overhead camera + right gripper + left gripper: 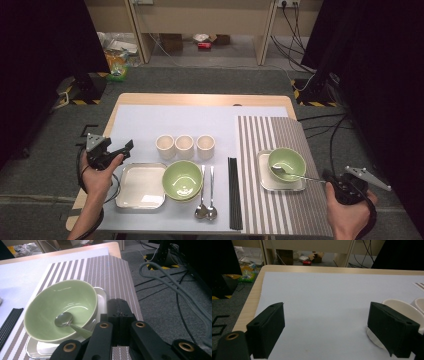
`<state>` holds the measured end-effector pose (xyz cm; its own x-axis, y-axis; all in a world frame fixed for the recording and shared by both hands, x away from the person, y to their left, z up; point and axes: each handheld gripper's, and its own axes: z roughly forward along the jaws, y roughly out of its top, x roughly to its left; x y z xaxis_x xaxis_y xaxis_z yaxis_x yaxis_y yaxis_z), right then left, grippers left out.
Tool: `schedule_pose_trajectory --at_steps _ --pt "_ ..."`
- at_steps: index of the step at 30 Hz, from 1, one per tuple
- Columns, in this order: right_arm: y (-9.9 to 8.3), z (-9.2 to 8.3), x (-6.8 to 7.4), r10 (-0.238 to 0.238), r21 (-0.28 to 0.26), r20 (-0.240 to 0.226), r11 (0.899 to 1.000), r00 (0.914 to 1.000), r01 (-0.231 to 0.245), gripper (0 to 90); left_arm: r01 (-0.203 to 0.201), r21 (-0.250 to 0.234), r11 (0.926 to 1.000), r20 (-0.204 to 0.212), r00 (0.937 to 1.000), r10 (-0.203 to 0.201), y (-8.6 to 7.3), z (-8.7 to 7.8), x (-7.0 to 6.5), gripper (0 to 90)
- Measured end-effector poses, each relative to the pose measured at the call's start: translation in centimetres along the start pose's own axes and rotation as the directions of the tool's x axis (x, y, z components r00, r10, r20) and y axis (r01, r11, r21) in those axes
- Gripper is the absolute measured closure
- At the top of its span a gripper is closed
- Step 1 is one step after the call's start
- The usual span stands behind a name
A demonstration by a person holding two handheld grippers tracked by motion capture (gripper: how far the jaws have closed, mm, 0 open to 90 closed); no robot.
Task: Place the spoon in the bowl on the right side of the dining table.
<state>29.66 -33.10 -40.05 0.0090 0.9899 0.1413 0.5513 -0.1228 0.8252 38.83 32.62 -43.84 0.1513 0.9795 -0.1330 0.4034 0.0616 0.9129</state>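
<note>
Right gripper (120, 315) – jaws clamped on spoon (63, 320) – lowers it into green bowl (60, 310); release remains. Left gripper (325, 325) idle, jaws wide, empty.

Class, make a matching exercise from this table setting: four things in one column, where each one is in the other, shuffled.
1. spoon
2. chopsticks
3. three cups
4. left gripper

a. open, above the table's left edge
b. in a row behind the stacked bowls
c. held by the right gripper, tip in the bowl on the striped mat
d. along the striped mat's left edge

Pairs: 1-c, 2-d, 3-b, 4-a
</note>
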Motion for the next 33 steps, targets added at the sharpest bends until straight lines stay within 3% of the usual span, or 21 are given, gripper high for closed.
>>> schedule_pose_trajectory --at_steps 13,21,33 --pt "-1.8 -0.4 0.6 -0.017 -0.088 -0.029 0.996 0.9995 0.014 90.0 0.002 -0.003 1.0 -0.002 1.0 -0.002 -0.1 0.0 0.0 13.4" --pt "-2.6 -0.6 1.4 -0.026 -0.098 -0.046 0.995 0.9986 0.022 90.0 0.003 -0.002 1.0 0.0 1.0 -0.003 -0.1 0.0 0.0 13.4" --pt "-1.4 -0.4 1.6 -0.055 -0.104 -0.044 0.993 0.9975 0.05 83.7 0.003 -0.004 1.0 -0.003 1.0 -0.003 0.0 -0.1 0.1 13.6"
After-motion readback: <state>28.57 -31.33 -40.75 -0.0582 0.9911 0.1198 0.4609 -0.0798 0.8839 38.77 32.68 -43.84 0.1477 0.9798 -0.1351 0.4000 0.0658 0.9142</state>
